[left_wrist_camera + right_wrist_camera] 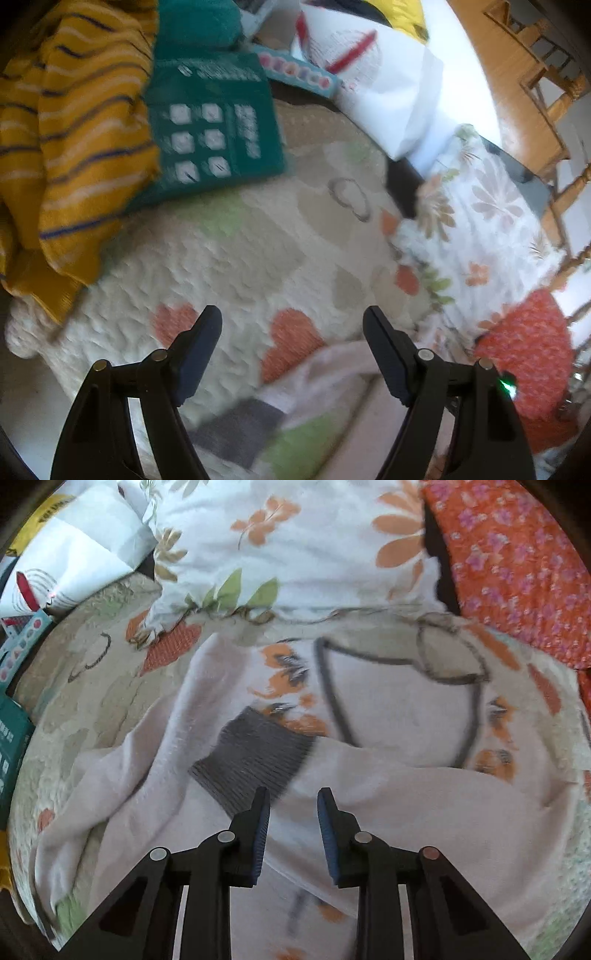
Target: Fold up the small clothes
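Note:
A small pale pink sweater (388, 797) with grey trim and orange fox prints lies on a cream patterned mat (74, 701). One sleeve is folded across its body, and the sleeve's grey ribbed cuff (255, 760) lies just ahead of my right gripper (293, 794). The right gripper is open above the sleeve, holding nothing. My left gripper (291, 314) is wide open over the mat (221, 258), empty. In the left wrist view the sweater (325, 369) and its grey cuff (240, 432) show low between the fingers.
A yellow striped garment (74, 129) is heaped at left. A green box (210, 129) and white paper (388, 92) lie behind. A white floral cloth (295, 546) and an orange floral cloth (517, 572) lie beyond the sweater. Wooden chairs (546, 81) stand at right.

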Demonstrator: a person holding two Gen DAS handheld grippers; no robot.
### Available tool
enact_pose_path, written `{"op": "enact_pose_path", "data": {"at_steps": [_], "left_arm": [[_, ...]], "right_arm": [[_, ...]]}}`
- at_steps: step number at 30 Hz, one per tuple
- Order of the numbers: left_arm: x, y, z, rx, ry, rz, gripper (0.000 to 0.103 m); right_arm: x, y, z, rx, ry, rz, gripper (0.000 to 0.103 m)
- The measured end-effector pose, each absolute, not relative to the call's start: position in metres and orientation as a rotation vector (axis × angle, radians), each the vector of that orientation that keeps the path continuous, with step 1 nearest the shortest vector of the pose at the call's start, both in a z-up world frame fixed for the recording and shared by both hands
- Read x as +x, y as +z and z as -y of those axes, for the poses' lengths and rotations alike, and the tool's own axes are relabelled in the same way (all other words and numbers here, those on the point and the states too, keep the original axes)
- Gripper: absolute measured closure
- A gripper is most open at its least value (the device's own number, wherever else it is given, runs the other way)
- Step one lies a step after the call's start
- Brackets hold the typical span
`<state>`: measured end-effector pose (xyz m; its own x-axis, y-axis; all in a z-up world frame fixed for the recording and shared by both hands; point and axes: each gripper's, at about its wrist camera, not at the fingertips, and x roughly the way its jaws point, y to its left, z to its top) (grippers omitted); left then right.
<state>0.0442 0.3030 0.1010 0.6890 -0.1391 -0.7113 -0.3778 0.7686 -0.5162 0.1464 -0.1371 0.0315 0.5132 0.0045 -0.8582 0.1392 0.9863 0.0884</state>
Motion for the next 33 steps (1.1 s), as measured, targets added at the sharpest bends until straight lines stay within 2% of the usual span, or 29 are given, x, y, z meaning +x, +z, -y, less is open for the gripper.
{"op": "enact_pose_path", "data": {"at_steps": [8,10,12,14,19,20,22,23,27,33], "left_arm": [[0.024,0.103,-0.364,-0.774,0.371,-0.768,0.025],[0.017,0.101,-0.377,-0.812,0.405,-0.756,0.025],[0.011,0.101,-0.387,-0.837,0.435,-0.742,0.025],[0.007,0.101,-0.391,-0.851,0.454,-0.733,0.025],[0.009,0.100,-0.388,-0.842,0.438,-0.750,0.025],[0.010,0.100,-0.388,-0.841,0.434,-0.752,0.025],[0.010,0.100,-0.386,-0.838,0.427,-0.752,0.025],[0.011,0.100,-0.384,-0.833,0.423,-0.753,0.025],[0.015,0.099,-0.374,-0.808,0.401,-0.771,0.025],[0.026,0.099,-0.340,-0.750,0.328,-0.807,0.025]], "right_arm": [[0.095,0.054,0.010,0.141,0.438,-1.011,0.072],[0.080,0.060,-0.015,0.144,0.528,-0.990,0.066],[0.066,0.064,-0.041,0.155,0.613,-0.977,0.050],[0.056,0.060,-0.068,0.133,0.672,-0.980,0.043],[0.051,0.031,-0.110,0.129,0.656,-1.024,0.043],[0.052,0.024,-0.117,0.128,0.646,-1.038,0.044],[0.050,0.013,-0.120,0.122,0.639,-1.064,0.075],[0.050,0.008,-0.122,0.120,0.637,-1.089,0.094],[0.046,0.022,-0.107,0.166,0.631,-1.080,0.096],[0.040,0.101,-0.015,0.263,0.541,-0.921,0.097]]}}
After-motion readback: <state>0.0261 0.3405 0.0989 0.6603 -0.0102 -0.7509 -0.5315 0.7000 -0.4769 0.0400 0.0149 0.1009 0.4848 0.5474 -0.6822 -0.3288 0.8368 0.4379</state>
